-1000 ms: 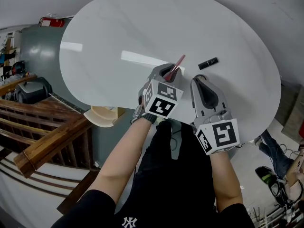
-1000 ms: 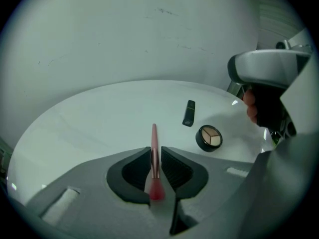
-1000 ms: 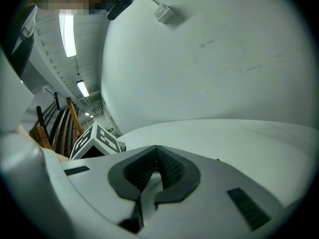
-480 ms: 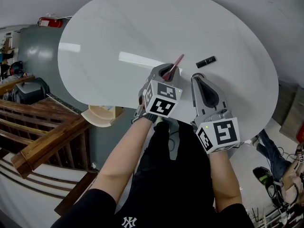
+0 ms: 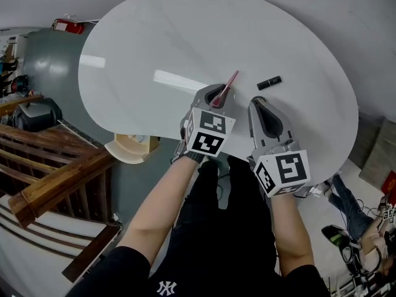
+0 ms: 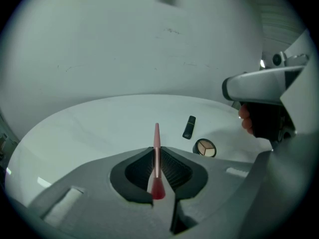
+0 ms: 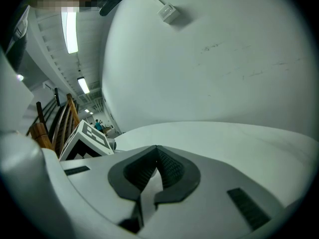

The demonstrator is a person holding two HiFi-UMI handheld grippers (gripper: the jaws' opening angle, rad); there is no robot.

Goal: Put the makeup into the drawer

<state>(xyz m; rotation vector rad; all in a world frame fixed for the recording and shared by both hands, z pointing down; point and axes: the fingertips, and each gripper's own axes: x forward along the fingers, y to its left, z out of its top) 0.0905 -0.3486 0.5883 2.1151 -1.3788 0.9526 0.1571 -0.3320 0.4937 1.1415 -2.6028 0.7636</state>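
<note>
My left gripper [image 5: 218, 91] is shut on a pink makeup brush [image 5: 229, 83] above the near edge of the white oval table [image 5: 185, 36]. In the left gripper view the brush [image 6: 157, 133] stands between the closed jaws of the left gripper [image 6: 155, 156], handle pointing away and bristles toward the camera. A black lipstick tube [image 5: 269, 83] lies on the table just beyond; it shows again as the lipstick [image 6: 189, 127] beside a round eyeshadow compact [image 6: 205, 148]. My right gripper [image 5: 258, 102] hovers next to the left one, shut and empty, its jaws closed in the right gripper view [image 7: 156, 151].
A cream open drawer [image 5: 132, 148] sticks out from under the table's near-left edge. A wooden stair rail [image 5: 55, 172] runs at the lower left. The person's legs and arms fill the bottom of the head view. A white wall [image 6: 149, 44] stands behind the table.
Both grippers and the brush stay almost where they were; only the head view has shifted slightly.
</note>
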